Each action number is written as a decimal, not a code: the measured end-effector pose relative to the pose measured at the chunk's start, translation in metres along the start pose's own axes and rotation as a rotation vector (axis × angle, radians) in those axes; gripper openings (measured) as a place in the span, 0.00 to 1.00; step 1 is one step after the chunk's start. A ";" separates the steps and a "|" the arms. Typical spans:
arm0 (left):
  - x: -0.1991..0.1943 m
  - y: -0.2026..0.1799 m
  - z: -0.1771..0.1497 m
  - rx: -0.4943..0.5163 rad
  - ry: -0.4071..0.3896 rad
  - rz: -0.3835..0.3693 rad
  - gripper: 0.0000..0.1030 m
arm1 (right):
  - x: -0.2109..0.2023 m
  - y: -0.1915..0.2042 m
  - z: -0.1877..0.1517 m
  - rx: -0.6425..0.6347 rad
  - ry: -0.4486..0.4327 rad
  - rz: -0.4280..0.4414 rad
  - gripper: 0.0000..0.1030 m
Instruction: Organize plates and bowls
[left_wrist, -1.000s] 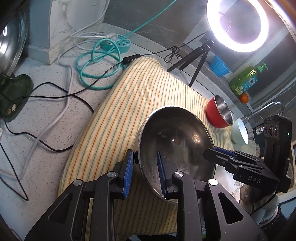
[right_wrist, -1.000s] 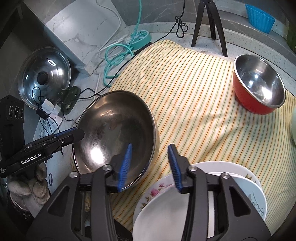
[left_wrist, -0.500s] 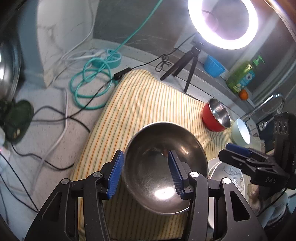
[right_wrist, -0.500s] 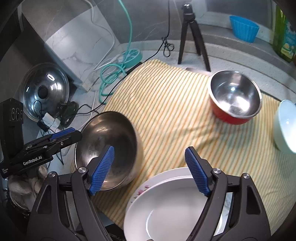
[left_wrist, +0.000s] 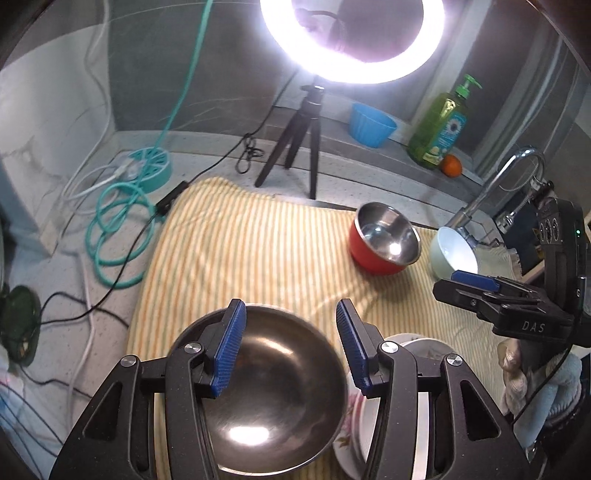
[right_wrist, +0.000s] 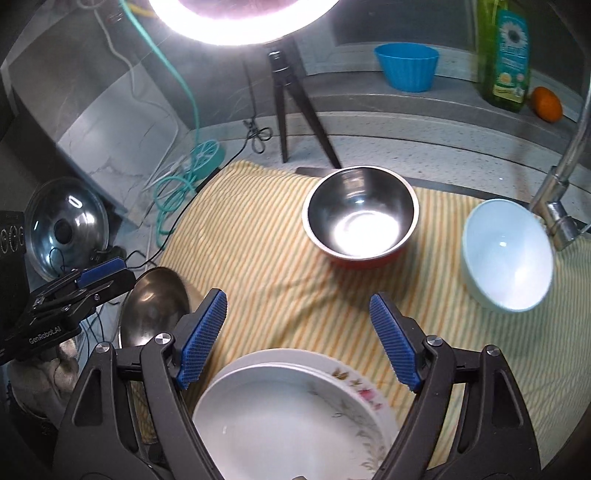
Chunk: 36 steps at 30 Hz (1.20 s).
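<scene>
Left wrist view, striped towel (left_wrist: 258, 251) on speckled counter (left_wrist: 369, 181), ring light (left_wrist: 351, 40) behind, both jaws spread, empty.

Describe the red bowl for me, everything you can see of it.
The red bowl is round, with a red outer wall and a shiny steel inside that throws back a bright glare. It stands upright and looks empty on the striped cloth, toward the cloth's far edge. The white bowl sits apart beside it, on the tap side. Nothing but the cloth touches it; both grippers are well short of it.
</scene>
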<state>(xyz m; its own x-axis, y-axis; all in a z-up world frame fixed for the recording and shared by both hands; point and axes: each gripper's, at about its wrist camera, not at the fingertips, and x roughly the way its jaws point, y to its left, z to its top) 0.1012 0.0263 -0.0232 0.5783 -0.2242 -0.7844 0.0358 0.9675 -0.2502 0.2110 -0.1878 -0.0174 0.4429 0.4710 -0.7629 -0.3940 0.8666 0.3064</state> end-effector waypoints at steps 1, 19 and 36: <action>0.002 -0.005 0.003 0.014 0.000 -0.001 0.48 | -0.001 -0.006 0.002 0.012 -0.002 -0.001 0.80; 0.054 -0.057 0.039 0.071 0.063 -0.080 0.48 | 0.004 -0.061 0.036 0.066 -0.024 -0.008 0.80; 0.124 -0.055 0.066 -0.108 0.186 -0.199 0.32 | 0.063 -0.091 0.079 0.103 0.107 0.010 0.47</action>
<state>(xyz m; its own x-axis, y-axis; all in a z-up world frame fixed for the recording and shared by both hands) 0.2248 -0.0471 -0.0694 0.4086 -0.4354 -0.8022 0.0403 0.8866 -0.4607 0.3385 -0.2238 -0.0478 0.3486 0.4641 -0.8143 -0.3107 0.8769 0.3668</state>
